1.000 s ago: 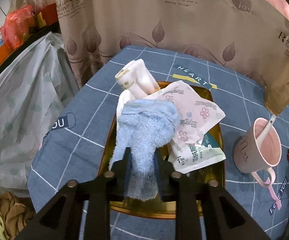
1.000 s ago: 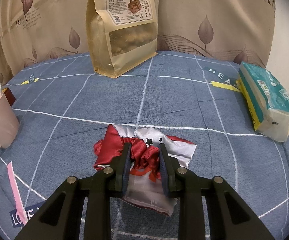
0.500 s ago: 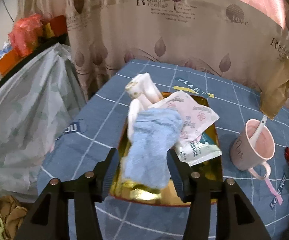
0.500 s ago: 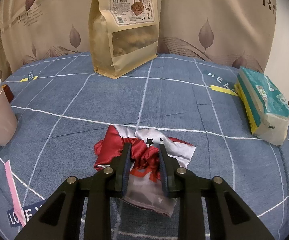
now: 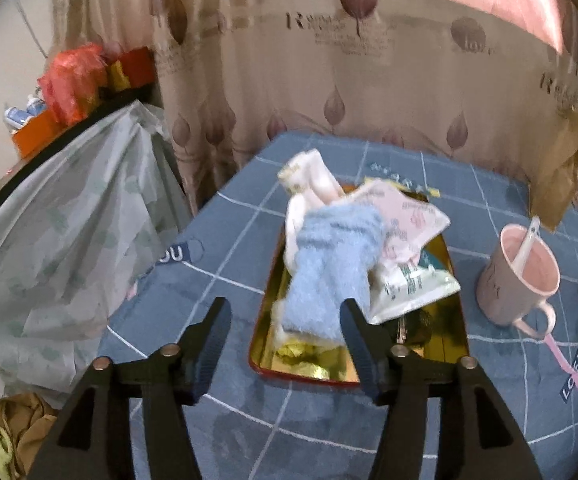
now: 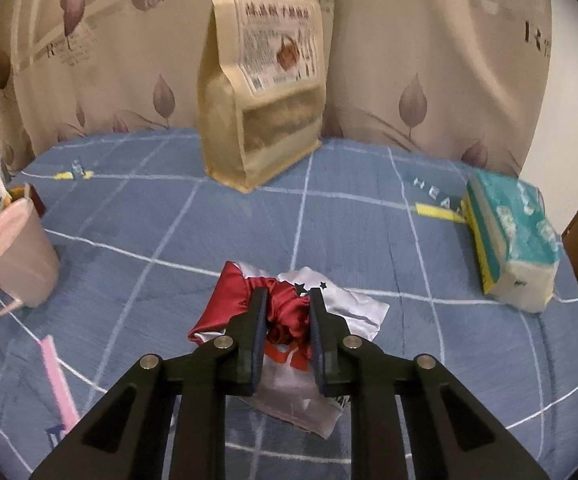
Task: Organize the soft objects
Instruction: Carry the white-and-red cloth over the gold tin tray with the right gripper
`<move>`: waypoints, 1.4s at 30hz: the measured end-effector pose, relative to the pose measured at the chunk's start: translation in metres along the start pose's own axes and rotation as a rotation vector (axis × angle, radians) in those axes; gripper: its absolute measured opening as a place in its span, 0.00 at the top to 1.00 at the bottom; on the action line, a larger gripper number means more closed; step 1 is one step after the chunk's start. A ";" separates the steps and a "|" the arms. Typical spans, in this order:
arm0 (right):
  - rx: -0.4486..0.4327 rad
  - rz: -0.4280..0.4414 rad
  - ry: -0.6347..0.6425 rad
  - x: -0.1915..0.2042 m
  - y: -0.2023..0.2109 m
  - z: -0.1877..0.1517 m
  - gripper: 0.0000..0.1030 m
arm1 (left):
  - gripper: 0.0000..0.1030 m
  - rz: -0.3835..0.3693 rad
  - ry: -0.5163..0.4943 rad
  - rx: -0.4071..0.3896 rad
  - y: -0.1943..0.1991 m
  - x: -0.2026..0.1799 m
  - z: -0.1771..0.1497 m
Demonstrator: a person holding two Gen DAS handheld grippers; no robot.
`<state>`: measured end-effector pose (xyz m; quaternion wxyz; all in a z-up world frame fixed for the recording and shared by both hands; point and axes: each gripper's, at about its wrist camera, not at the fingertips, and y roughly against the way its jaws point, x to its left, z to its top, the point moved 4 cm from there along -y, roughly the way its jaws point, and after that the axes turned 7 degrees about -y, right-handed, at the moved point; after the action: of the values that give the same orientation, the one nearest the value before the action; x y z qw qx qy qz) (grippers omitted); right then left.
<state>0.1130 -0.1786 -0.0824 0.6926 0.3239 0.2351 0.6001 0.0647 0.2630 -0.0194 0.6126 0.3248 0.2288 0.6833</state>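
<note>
In the left wrist view a fluffy light-blue towel (image 5: 331, 268) lies on a pile in a gold tray (image 5: 355, 372), with white rolled cloths (image 5: 309, 178) and plastic tissue packets (image 5: 405, 220) under and beside it. My left gripper (image 5: 285, 332) is open and empty, drawn back above the tray's near end. In the right wrist view my right gripper (image 6: 287, 312) is shut on a red satin cloth in a clear bag (image 6: 289, 316), which touches the blue checked tablecloth (image 6: 169, 216).
A pink mug with a spoon (image 5: 519, 272) stands right of the tray; it also shows in the right wrist view (image 6: 15, 256). A tall kraft snack bag (image 6: 263, 88) stands at the back. A tissue pack (image 6: 509, 240) lies right. A plastic-covered heap (image 5: 57, 232) is left of the table.
My left gripper opened, let go of the blue towel onto the tray pile, and drew back and up. My right gripper stays shut on the red cloth and has lifted slightly.
</note>
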 end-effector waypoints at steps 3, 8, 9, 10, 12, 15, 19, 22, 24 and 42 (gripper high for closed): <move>-0.025 0.019 0.015 0.011 0.016 0.011 0.83 | 0.43 0.003 0.029 -0.010 0.003 0.007 0.000; -0.073 0.077 0.069 0.048 0.044 0.033 0.83 | 0.43 0.000 0.078 0.009 -0.002 0.019 -0.001; -0.080 0.096 0.086 0.059 0.050 0.037 0.83 | 0.43 0.000 0.093 0.013 -0.002 0.023 -0.001; -0.086 0.115 0.101 0.070 0.054 0.041 0.83 | 0.43 0.000 0.104 0.013 -0.002 0.025 -0.001; -0.096 0.151 0.124 0.089 0.062 0.046 0.83 | 0.43 0.003 0.125 0.020 -0.004 0.030 -0.002; -0.107 0.229 0.165 0.129 0.077 0.051 0.83 | 0.43 0.016 0.147 0.029 -0.003 0.037 -0.004; -0.112 0.325 0.219 0.172 0.093 0.047 0.83 | 0.43 0.032 0.158 0.039 -0.004 0.042 -0.005; -0.100 0.398 0.264 0.207 0.099 0.039 0.83 | 0.43 0.040 0.164 0.042 -0.004 0.044 -0.006; -0.091 0.429 0.284 0.222 0.100 0.036 0.83 | 0.43 0.045 0.170 0.043 -0.004 0.047 -0.006; 0.012 0.508 0.387 0.338 0.056 0.002 0.83 | 0.43 0.061 0.199 0.061 -0.005 0.058 -0.009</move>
<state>0.1341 0.1574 -0.0187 0.4608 0.2562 0.2778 0.8030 0.0589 0.3217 -0.0197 0.5555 0.2805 0.2990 0.7234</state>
